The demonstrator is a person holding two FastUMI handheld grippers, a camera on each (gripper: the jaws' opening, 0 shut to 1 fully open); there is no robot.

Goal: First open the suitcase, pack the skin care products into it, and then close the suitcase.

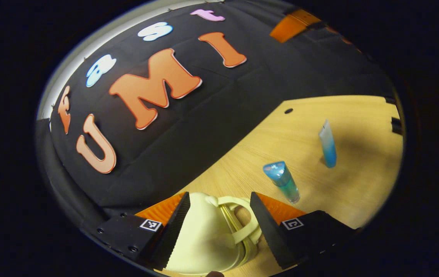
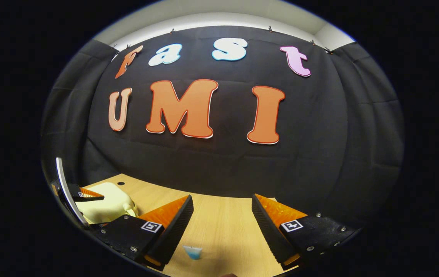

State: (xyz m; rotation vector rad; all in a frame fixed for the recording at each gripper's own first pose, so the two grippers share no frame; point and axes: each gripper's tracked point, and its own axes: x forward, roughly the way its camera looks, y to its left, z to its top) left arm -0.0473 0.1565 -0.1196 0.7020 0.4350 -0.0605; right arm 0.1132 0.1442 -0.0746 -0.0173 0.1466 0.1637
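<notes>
A small cream suitcase with a loop handle lies on the wooden table, its two halves together. My left gripper is open and straddles the handle end, one finger on either side. A teal bottle and a blue-and-white tube stand farther off on the table. My right gripper hangs open above the table, with the top of a blue tube low between its fingers. In the right gripper view the suitcase lies at the far left, with the left gripper over it.
The black cloth wall rises close behind the table. A small dark hole sits in the tabletop near the wall. Bare wood lies under my right gripper.
</notes>
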